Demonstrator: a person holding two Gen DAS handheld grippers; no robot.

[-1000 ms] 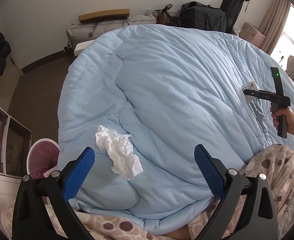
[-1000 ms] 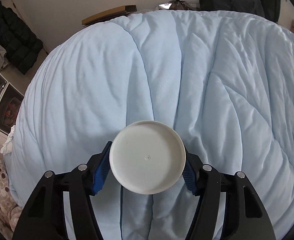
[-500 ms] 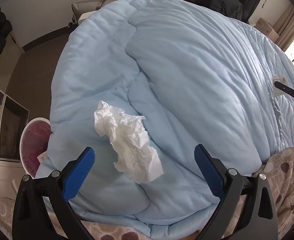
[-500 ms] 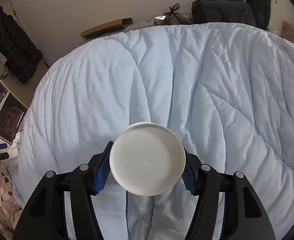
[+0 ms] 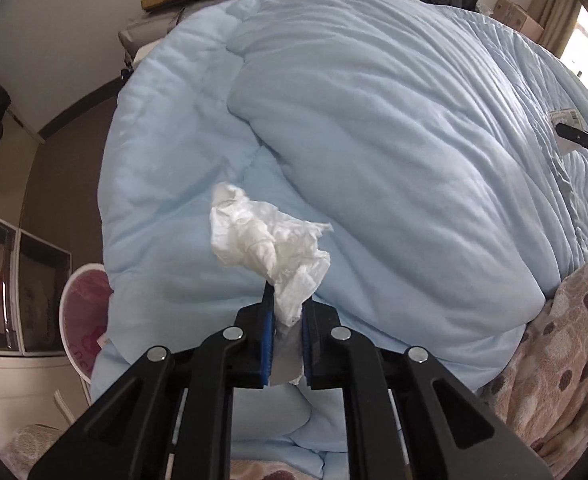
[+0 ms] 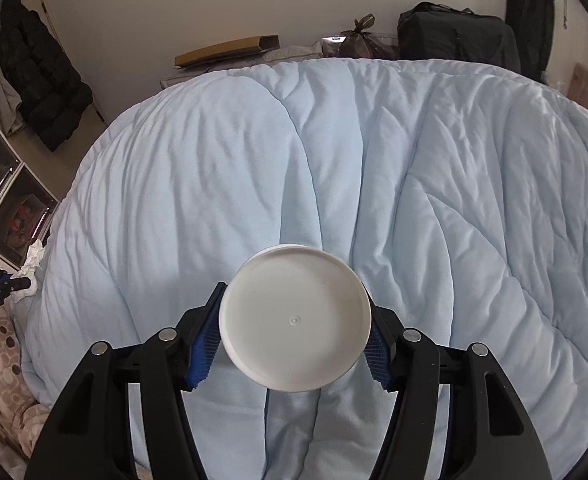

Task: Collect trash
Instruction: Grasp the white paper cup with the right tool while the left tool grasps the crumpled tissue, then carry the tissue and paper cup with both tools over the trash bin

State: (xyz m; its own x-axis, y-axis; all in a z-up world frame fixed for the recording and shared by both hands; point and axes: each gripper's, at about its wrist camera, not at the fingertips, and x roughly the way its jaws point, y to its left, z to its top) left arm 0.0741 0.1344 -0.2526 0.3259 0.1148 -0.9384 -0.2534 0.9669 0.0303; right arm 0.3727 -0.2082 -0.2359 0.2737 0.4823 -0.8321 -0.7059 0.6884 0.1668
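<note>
My left gripper (image 5: 286,336) has its blue pads pinched tight on the lower end of a crumpled white tissue (image 5: 268,246). The rest of the tissue stands up above the fingertips in a loose, wrinkled wad over the near left part of the duvet; I cannot tell whether it touches the fabric. From the right wrist camera I can see the same tissue (image 6: 32,266) at the far left edge, in the tips of the left gripper (image 6: 14,282).

My right gripper (image 6: 294,340) is closed around a round white plastic container (image 6: 294,318). Its flat, smooth disc faces the camera, with a small moulded dot at the centre, and a pad presses each side.

Under both is a puffy pale blue duvet (image 5: 374,140), quilted and creased, covering the bed. A white bin with a pink liner (image 5: 82,312) stands on the floor beside the bed's left edge, next to a white cabinet with glass doors (image 5: 18,292). A spotted fleece fabric (image 5: 566,344) lies at lower right. Dark bags (image 6: 458,36) and a long cardboard box (image 6: 226,50) sit against the far wall, and a black puffer coat (image 6: 38,80) hangs at the left.
</note>
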